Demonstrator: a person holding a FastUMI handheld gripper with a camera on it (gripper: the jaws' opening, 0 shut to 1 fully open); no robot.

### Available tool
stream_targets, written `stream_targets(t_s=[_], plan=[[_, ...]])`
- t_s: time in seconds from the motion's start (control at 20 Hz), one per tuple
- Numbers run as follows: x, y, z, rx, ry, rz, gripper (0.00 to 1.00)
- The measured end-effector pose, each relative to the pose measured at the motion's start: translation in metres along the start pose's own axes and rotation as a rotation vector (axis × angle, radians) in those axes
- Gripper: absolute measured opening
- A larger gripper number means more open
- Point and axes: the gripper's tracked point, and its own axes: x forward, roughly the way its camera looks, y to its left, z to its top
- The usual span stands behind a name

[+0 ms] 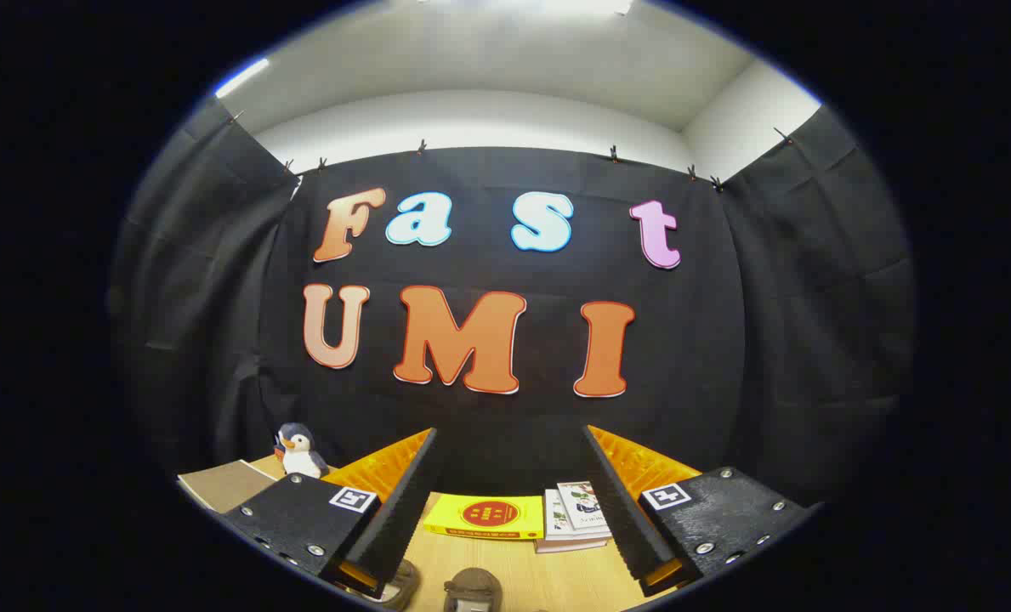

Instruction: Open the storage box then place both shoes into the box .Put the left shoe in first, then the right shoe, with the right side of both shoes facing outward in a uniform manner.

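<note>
My gripper [509, 442] is held high above the wooden table [522, 574], open, with a wide gap and nothing between its black ribbed fingers [403, 501]. Just below and between the fingers, the tops of two brown shoes peek in: one [474, 589] in the middle and one [401, 585] beside the left finger. Most of each shoe is cut off, so I cannot tell left from right.
A yellow book [486, 516] and a small stack of white books [575, 517] lie on the table beyond the fingers, against the black cloth wall. A penguin plush [299, 450] stands at the back left beside a brown notebook [226, 484].
</note>
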Motion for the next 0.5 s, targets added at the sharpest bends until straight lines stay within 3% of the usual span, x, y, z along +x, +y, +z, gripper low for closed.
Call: stream_targets(t_s=[0.5], plan=[[-0.002,0.013,0.030,-0.011,-0.023,-0.010,0.97]])
